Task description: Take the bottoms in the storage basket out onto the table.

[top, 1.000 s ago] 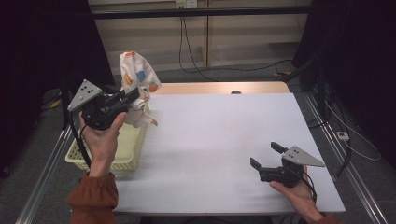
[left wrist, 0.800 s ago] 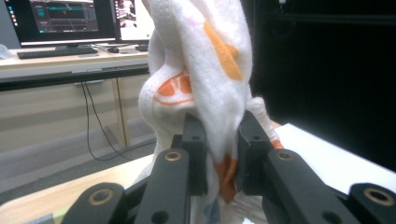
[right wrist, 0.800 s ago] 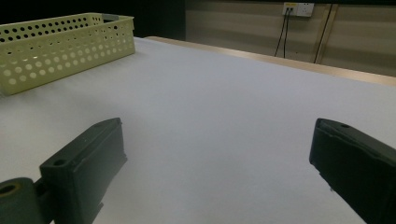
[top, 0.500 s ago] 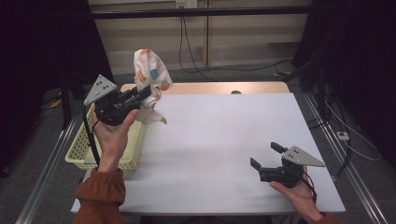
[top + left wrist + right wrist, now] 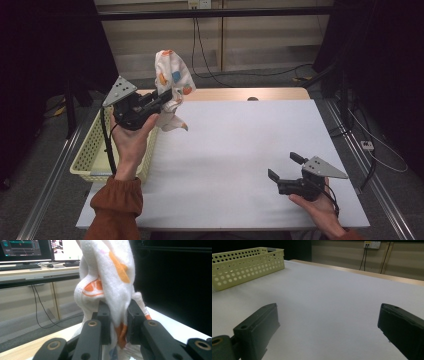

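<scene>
Left gripper (image 5: 161, 100) is up in the air over the table's left edge, jaws pinched tight on a white cloth (image 5: 171, 82) printed with orange and blue shapes. In the left gripper view the fabric (image 5: 110, 282) is squeezed right between the two black jaws, bunched and rising above them, with a fold hanging below. From above, most of the cloth stands up past the jaw tips, and a loose tail droops toward the white tabletop (image 5: 240, 150) without clearly touching it. The left hand (image 5: 131, 142) grips the tool from underneath, rust-coloured sleeve (image 5: 116, 207) at the bottom edge.

Just beneath and beside that raised hand sits a pale yellow perforated basket (image 5: 87, 155), at the table's left side; what lies inside it I cannot tell.

Over to the right gripper (image 5: 284, 167): low near the table's front right corner, jaws spread wide, nothing between them. Its own view shows the two jaws far apart with bare white table (image 5: 332, 302) between, the yellow basket (image 5: 247, 263) well off at the far left. The right hand (image 5: 320, 210) holds it from below.

Cables (image 5: 210, 55) trail on the floor beyond the table's far wooden edge, and monitors (image 5: 25, 250) glow on a desk behind the cloth.
</scene>
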Demonstrator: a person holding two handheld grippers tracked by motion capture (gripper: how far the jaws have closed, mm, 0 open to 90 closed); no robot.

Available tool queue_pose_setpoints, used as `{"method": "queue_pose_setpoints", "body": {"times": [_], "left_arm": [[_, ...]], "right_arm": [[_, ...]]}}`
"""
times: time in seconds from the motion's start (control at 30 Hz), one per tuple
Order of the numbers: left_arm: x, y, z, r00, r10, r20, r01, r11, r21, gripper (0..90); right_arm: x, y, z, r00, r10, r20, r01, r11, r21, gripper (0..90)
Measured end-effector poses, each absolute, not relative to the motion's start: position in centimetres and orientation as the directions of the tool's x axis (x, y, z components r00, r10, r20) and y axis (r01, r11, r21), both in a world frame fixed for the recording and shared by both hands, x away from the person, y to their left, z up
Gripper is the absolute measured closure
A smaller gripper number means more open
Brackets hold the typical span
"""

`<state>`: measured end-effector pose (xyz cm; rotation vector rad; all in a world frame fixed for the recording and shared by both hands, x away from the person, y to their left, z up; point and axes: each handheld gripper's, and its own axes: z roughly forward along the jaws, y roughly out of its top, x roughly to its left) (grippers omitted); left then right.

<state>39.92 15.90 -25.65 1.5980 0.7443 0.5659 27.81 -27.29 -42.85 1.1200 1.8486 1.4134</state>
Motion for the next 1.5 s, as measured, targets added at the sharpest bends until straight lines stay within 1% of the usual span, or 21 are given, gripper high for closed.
{"method": "queue_pose_setpoints", "body": {"times": [0.47, 0.7, 0.8, 0.87, 1.1, 1.3, 1.5], "left_arm": [[40.4, 14.3, -25.7, 0.698, 0.715, -0.041, 0.145, -0.084, 0.986, 76.9], [41.1, 13.4, -26.1, 0.706, 0.704, -0.079, 0.172, -0.061, 0.983, 76.9], [41.4, 13.0, -26.2, 0.699, 0.711, -0.079, 0.173, -0.061, 0.983, 76.4], [41.6, 12.7, -26.3, 0.708, 0.698, -0.109, 0.186, -0.036, 0.982, 76.4], [42.2, 11.5, -26.7, 0.708, 0.698, -0.105, 0.192, -0.047, 0.98, 76.4], [42.6, 10.4, -27.2, 0.705, 0.704, -0.082, 0.194, -0.08, 0.978, 76.4], [43.1, 9.4, -27.5, 0.723, 0.686, -0.088, 0.205, -0.09, 0.975, 76.3]], "right_arm": [[27.8, -27.3, -42.8, -0.501, 0.864, 0.059, 0.282, 0.099, 0.954, 3.3], [27.8, -27.3, -42.9, -0.501, 0.864, 0.058, 0.282, 0.1, 0.954, 3.3], [27.8, -27.3, -42.8, -0.501, 0.863, 0.058, 0.282, 0.1, 0.954, 3.3], [27.8, -27.3, -42.9, -0.501, 0.863, 0.057, 0.282, 0.1, 0.954, 3.3], [27.8, -27.3, -42.8, -0.502, 0.863, 0.059, 0.282, 0.099, 0.954, 3.3], [27.8, -27.3, -42.8, -0.502, 0.863, 0.059, 0.283, 0.1, 0.954, 3.2], [27.8, -27.2, -42.9, -0.505, 0.861, 0.059, 0.284, 0.101, 0.954, 3.1]]}}
